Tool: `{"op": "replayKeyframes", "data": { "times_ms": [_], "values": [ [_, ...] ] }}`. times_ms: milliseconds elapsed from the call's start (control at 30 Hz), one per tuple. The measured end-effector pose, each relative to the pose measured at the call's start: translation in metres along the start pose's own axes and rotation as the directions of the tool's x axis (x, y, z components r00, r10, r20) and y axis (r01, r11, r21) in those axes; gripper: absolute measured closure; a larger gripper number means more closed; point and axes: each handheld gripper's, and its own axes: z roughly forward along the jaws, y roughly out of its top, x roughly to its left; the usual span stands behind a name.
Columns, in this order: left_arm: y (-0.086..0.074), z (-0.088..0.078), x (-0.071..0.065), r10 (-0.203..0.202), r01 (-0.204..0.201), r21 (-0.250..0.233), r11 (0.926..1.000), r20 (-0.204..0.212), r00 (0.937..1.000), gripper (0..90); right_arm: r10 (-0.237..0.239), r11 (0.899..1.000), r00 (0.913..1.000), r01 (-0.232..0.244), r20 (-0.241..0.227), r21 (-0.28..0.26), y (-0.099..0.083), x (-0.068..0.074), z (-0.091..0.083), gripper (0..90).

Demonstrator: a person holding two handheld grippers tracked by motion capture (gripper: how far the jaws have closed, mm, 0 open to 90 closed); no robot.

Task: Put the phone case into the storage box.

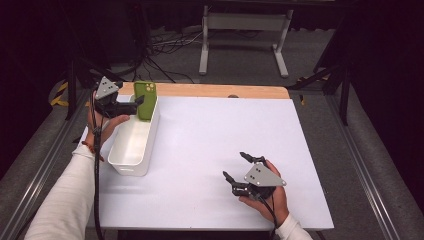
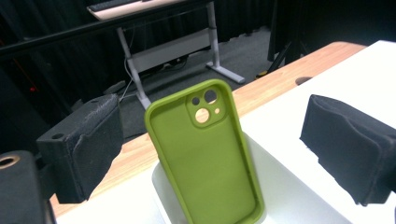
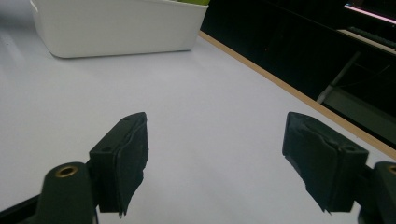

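Note:
A green phone case stands upright at the far end of a white bin, camera cutout at the top. My left gripper is held at that end of the bin, open. In the left gripper view the case rises between the two black pads, with a gap on each side, and neither pad touches it. My right gripper rests low over the white table near the front right, open with nothing between its fingers. Its own view has the wide gripper gap over bare tabletop, with the bin farther off.
The white tabletop stretches between the bin and the right hand. A wooden strip runs along the far edge. Beyond the table, a white desk frame and cables sit on the dark floor.

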Motion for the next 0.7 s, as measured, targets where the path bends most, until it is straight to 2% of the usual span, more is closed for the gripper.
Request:
{"op": "replayKeyframes", "data": {
  "times_ms": [467, 567, 700],
  "values": [
    [0.003, -0.020, -0.019, 0.018, -0.017, -0.035, 0.9993, 0.029, 0.9994, 7.1, -0.003, 1.000, 1.0000, 0.003, -0.008, -0.005, 0.001, 0.000, 0.000, 23.7],
    [0.001, -0.025, -0.025, 0.022, -0.021, -0.042, 0.9989, 0.038, 0.9990, 7.3, -0.003, 1.000, 1.0000, 0.003, 0.003, -0.011, 0.001, 0.000, 0.000, 23.3],
    [-0.001, -0.031, -0.031, 0.027, -0.025, -0.036, 0.9990, 0.051, 0.9984, 6.8, 0.007, 1.000, 1.0000, -0.007, 0.007, -0.016, 0.001, -0.003, 0.001, 23.2]
  ]
}}
